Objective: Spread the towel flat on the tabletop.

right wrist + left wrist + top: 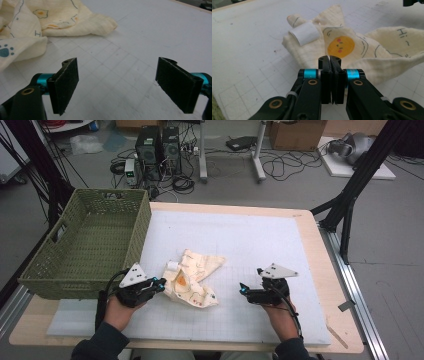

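Observation:
A crumpled cream cloth (pixel 192 277) printed with fried eggs and paw marks lies on the white grid mat. A white label (pixel 304 32) sticks up from it. My left gripper (pixel 161 282) sits at the cloth's left edge, jaws shut. In the left gripper view its tips (pixel 329 60) rest against a fold of the cloth (pixel 362 50), and I cannot tell whether any fabric is pinched. My right gripper (pixel 243 290) hovers low over bare mat a short way right of the cloth, jaws open. In the right gripper view nothing lies between them (pixel 117 62), and the cloth (pixel 50 20) is beyond, to the upper left.
A green woven basket (pixel 135 240) stands on the table's left side, close to my left hand. The white mat (pixel 260 240) stretches bare behind and right of the cloth. A black frame leg (pixel 345 215) rises past the right table edge.

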`<state>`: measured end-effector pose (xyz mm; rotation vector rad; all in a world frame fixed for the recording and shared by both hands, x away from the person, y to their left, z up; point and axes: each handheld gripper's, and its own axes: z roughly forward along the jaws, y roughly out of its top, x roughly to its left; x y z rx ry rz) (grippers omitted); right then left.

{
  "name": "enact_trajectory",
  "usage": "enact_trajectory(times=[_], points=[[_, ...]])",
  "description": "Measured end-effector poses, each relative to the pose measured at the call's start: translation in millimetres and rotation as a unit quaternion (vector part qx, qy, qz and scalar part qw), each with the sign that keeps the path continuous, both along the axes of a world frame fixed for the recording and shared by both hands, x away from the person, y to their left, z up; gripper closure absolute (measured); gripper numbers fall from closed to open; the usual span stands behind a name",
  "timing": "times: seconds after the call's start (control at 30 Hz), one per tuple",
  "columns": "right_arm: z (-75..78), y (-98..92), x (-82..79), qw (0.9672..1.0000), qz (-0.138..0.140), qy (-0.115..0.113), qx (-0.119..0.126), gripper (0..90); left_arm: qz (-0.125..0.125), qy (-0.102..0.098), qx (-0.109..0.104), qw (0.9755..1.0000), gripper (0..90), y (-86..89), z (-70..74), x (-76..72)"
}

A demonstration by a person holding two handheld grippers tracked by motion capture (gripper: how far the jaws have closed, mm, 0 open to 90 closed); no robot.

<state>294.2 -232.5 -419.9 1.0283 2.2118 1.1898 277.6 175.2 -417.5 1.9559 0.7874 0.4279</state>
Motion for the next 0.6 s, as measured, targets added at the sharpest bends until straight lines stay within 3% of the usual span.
enact_trajectory(times=[0.07,0.13,0.23,0.43,0.6], points=[[-3.0,10.7,3.5,0.9998,0.015,0.008,0.008,23.8,-0.001,0.012,-0.007,0.9999,82.8,2.0,1.8,-0.5],[-5.7,21.3,6.5,0.9995,0.028,0.010,0.011,26.8,-0.001,0.017,-0.014,0.9998,72.5,2.0,5.1,-1.4],[-8.0,36.4,10.9,0.9983,0.044,0.027,0.027,33.9,0.008,0.002,-0.033,0.9994,58.4,1.3,12.3,-1.2],[-10.4,64.2,15.7,0.9930,0.092,0.048,0.056,43.0,0.015,-0.012,-0.053,0.9984,52.8,-1.1,21.5,8.9],[-17.3,86.0,14.7,0.9864,0.144,0.066,0.043,49.6,0.019,-0.022,-0.057,0.9980,52.4,-5.1,25.5,16.4]])
